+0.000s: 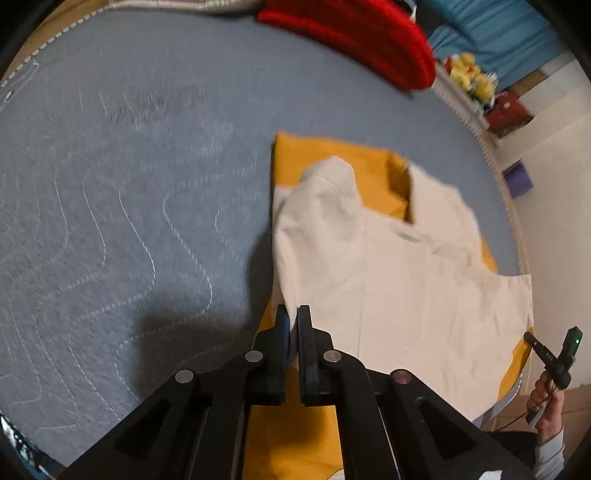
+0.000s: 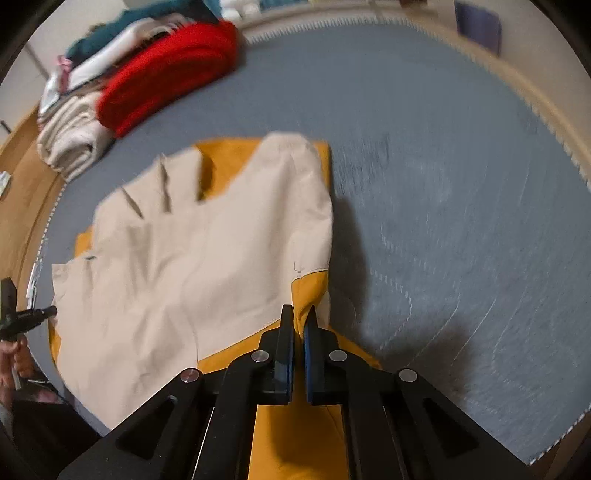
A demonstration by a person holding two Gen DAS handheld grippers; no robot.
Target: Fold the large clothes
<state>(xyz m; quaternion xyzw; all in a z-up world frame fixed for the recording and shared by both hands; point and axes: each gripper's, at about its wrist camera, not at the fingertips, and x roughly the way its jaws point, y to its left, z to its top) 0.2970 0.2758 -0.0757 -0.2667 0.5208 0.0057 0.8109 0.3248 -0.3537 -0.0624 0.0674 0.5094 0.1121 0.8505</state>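
Observation:
A large garment, cream outside point(image 1: 388, 273) with a mustard-yellow lining point(image 1: 332, 155), lies partly folded on a blue-grey quilted blanket point(image 1: 129, 184). My left gripper point(image 1: 293, 314) is shut on the garment's cream edge at its left side. My right gripper point(image 2: 300, 314) is shut on the garment's yellow and cream edge point(image 2: 308, 291) at its right side; the cream face point(image 2: 192, 258) spreads to the left of it. Both held edges are lifted slightly above the blanket point(image 2: 461, 221).
A folded red garment point(image 1: 354, 33) point(image 2: 166, 74) lies at the far edge of the blanket beside a stack of folded cream and white clothes point(image 2: 74, 136). A person's hand with a black device point(image 1: 554, 365) point(image 2: 14, 317) is at the near side. A shelf with small items point(image 1: 491, 99) stands beyond the blanket.

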